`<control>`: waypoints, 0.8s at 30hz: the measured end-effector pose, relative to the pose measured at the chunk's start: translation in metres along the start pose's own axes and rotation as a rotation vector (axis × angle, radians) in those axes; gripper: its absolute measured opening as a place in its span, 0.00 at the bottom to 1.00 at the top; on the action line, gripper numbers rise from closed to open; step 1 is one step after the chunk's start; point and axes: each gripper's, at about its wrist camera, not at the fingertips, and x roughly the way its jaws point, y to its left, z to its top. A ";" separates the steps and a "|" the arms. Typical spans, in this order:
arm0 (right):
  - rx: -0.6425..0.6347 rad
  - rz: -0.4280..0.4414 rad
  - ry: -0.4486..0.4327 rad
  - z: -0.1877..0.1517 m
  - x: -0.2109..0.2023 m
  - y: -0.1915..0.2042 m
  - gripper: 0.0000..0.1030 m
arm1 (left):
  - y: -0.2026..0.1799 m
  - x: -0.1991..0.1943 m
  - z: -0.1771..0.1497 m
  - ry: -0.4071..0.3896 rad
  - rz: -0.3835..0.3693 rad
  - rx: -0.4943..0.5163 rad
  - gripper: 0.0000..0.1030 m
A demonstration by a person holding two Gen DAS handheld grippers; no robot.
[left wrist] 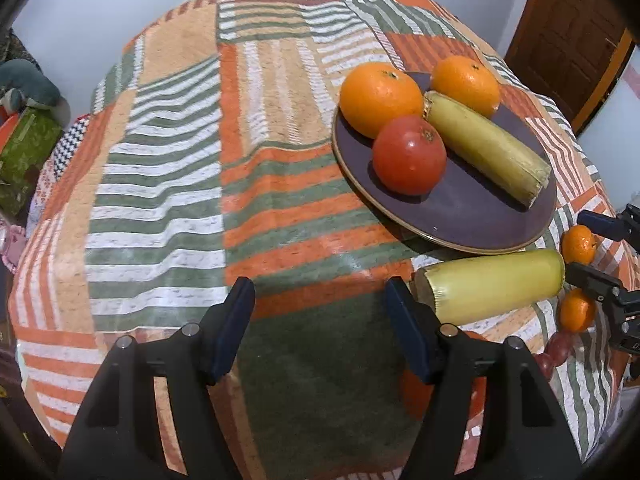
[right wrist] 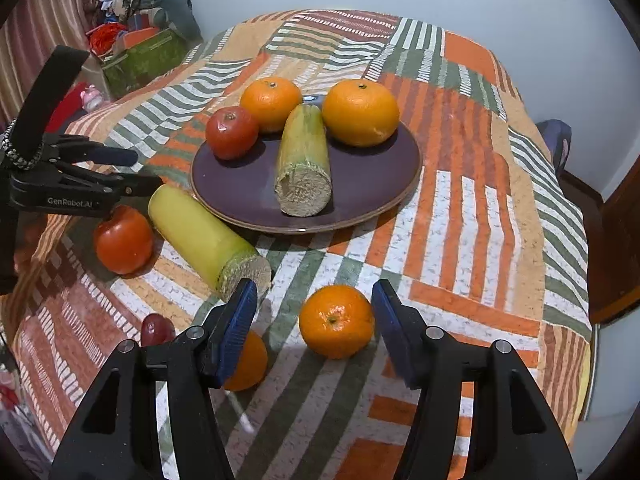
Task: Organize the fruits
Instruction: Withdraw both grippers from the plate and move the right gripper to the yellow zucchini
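A dark purple plate (right wrist: 360, 184) (left wrist: 480, 216) holds two oranges (right wrist: 360, 114) (right wrist: 271, 103), a red tomato (right wrist: 231, 133) and a yellow-green cane piece (right wrist: 304, 160). My right gripper (right wrist: 316, 312) is open, its fingers either side of a small orange (right wrist: 336, 322) on the cloth. A second small orange (right wrist: 250, 364) sits behind its left finger. A second cane piece (right wrist: 204, 240) (left wrist: 492, 288), a tomato (right wrist: 123, 240) and a dark red fruit (right wrist: 157, 330) lie on the cloth left of the plate. My left gripper (left wrist: 320, 300) is open and empty over the cloth, and it also shows in the right wrist view (right wrist: 140, 168).
The round table wears a striped patchwork cloth (left wrist: 200, 160). A green box and clutter (right wrist: 140, 60) stand beyond the table's far left edge. A wooden door (left wrist: 568, 40) stands at the right. The table edge drops away close on all sides.
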 end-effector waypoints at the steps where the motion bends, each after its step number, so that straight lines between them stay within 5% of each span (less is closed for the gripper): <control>1: -0.005 0.007 0.000 0.002 0.001 0.002 0.55 | -0.001 0.000 -0.001 -0.003 0.000 0.003 0.65; 10: -0.078 0.029 -0.027 0.002 -0.008 0.020 0.55 | -0.011 -0.006 0.004 -0.034 0.031 0.046 0.65; 24: -0.139 0.130 -0.044 0.004 -0.023 0.038 0.57 | 0.004 -0.027 0.000 -0.078 -0.020 -0.026 0.65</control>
